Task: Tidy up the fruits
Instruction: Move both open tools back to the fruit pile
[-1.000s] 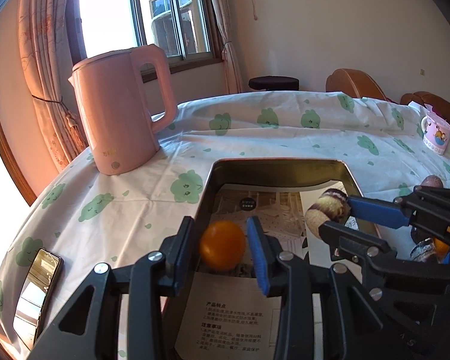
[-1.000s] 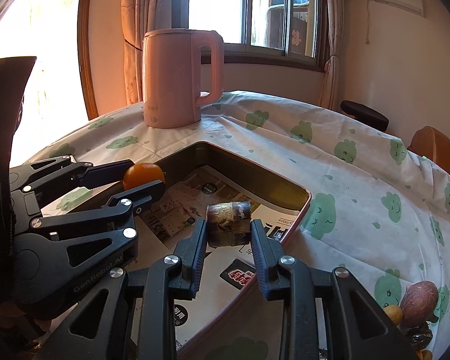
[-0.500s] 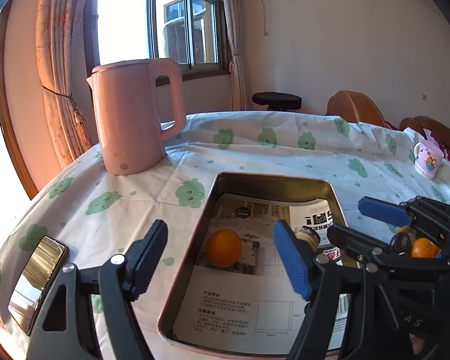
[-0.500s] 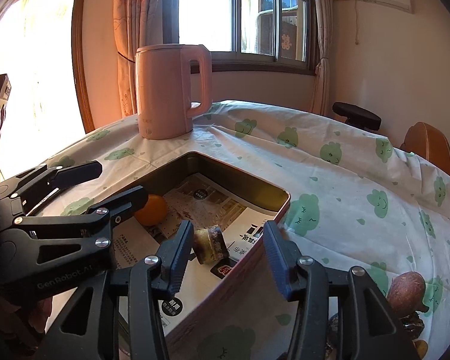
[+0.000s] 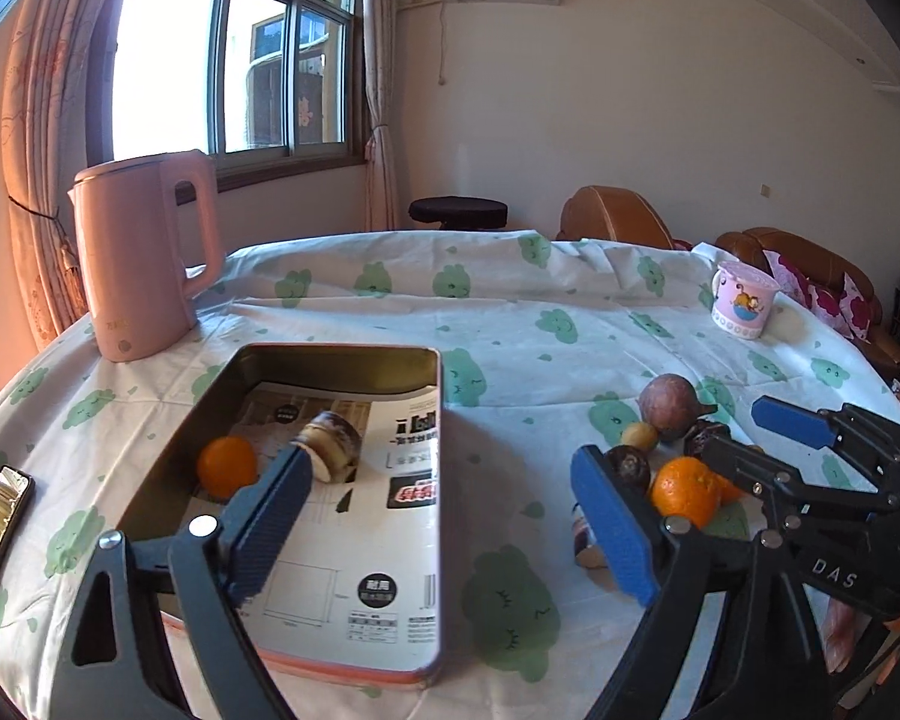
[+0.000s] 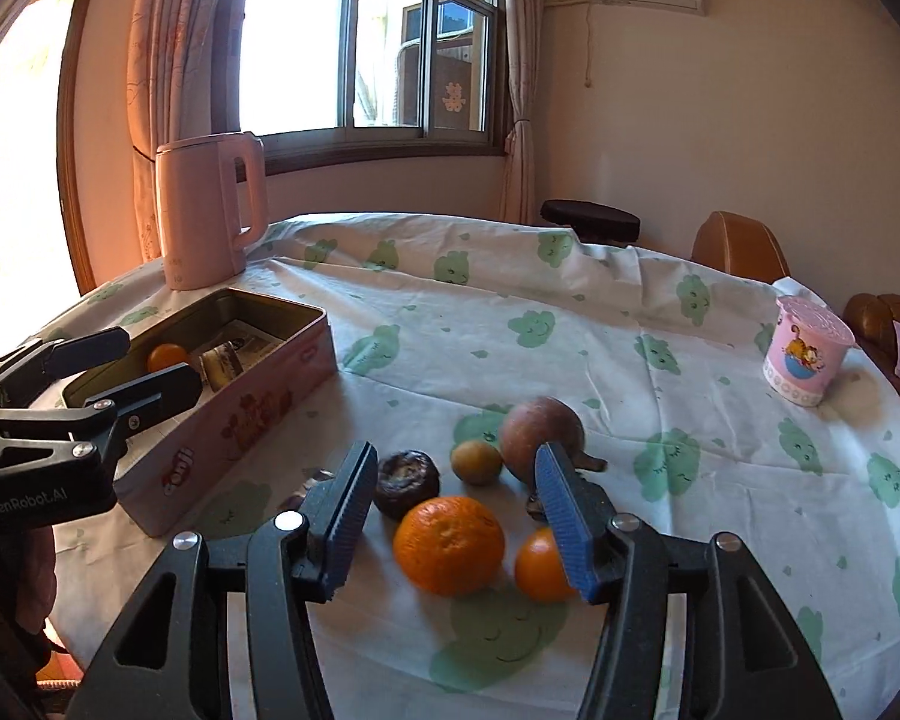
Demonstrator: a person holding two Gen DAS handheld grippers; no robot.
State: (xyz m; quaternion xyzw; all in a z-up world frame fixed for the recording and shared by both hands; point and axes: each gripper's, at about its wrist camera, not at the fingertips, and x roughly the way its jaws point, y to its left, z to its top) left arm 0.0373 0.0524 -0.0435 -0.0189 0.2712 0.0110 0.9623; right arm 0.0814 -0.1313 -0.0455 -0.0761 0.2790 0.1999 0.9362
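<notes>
Right claw point(image 6: 450, 516) is spread wide and empty, hanging over the big orange point(image 6: 448, 544). The small orange point(image 6: 540, 564) sits right against one finger, so closing there could knock it rolling off the table. Left claw point(image 5: 444, 522) is spread and empty too, near the tin point(image 5: 438, 420), where an orange point(image 5: 227, 466) and a cake roll point(image 5: 332, 443) already sit.
</notes>
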